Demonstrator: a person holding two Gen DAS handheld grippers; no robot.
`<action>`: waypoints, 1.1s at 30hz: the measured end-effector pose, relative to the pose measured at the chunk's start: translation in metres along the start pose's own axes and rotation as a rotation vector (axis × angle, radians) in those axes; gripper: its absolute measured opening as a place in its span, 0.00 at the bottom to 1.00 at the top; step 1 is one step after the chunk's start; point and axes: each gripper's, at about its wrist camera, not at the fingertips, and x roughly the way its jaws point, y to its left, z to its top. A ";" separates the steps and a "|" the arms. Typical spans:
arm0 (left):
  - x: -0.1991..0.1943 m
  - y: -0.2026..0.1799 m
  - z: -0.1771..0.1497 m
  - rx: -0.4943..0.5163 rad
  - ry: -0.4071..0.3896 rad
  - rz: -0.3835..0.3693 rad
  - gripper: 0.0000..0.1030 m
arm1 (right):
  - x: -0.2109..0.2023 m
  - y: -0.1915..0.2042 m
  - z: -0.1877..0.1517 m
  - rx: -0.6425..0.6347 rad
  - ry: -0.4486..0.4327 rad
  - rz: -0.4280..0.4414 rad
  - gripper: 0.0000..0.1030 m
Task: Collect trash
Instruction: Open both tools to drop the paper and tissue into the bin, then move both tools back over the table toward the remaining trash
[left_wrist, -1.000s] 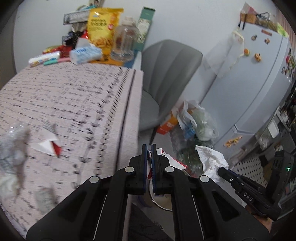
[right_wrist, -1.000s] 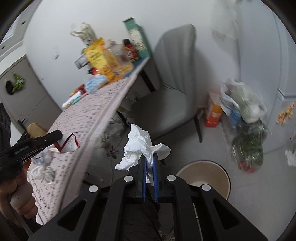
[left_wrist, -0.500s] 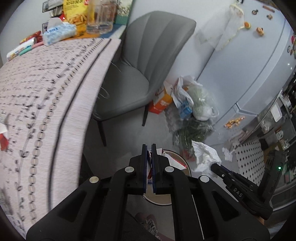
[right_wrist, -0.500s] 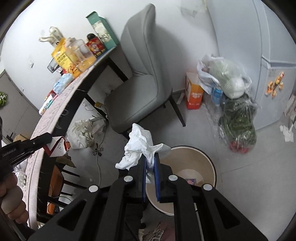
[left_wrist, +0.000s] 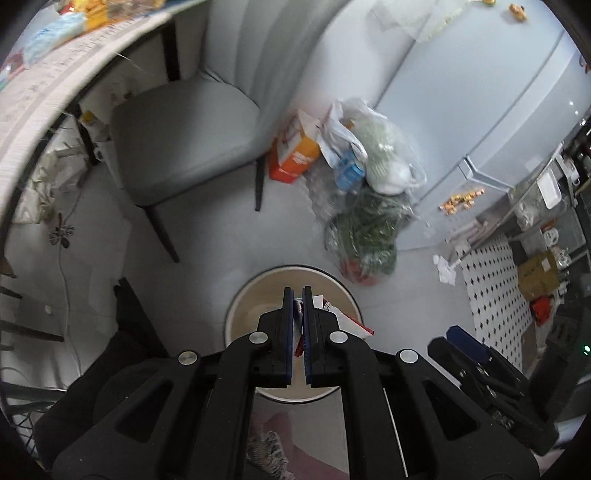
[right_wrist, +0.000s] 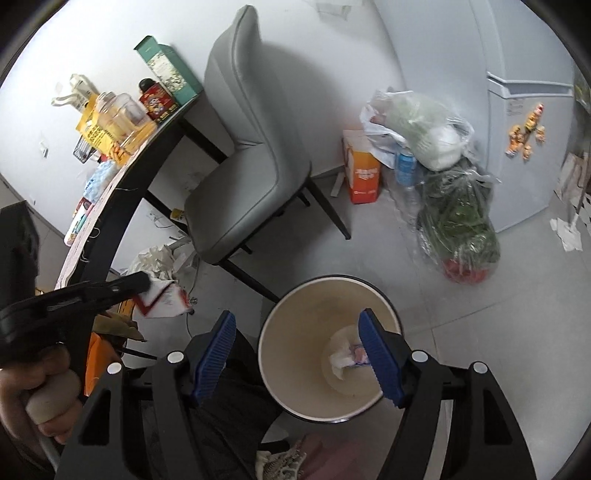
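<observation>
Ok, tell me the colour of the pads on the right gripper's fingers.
Blue, ribbed pads on black fingers; clearest in the right wrist view.

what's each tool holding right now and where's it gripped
Left tool: shut on the red-and-white wrapper, gripped at one edge. Right tool: open, jaws just opened, holding nothing.

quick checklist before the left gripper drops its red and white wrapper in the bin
1. Left gripper shut on the red and white paper wrapper: ok.
2. Left gripper over the round beige waste bin: ok in its own view; the right wrist view shows the wrapper left of the rim, so cannot tell.
3. Right gripper open, nothing between the jaws, which have just been opening: ok.
4. White crumpled tissue lying inside the bin: ok.
5. Room left in the bin: ok.
</observation>
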 end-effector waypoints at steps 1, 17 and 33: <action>0.004 -0.003 0.000 -0.001 0.004 -0.014 0.05 | -0.002 -0.002 0.000 0.002 0.000 -0.004 0.67; 0.005 0.012 0.007 -0.081 0.000 -0.086 0.86 | -0.011 0.010 0.007 0.043 0.003 0.007 0.68; -0.134 0.055 0.014 -0.111 -0.297 0.004 0.94 | -0.066 0.103 0.020 -0.041 -0.145 0.007 0.93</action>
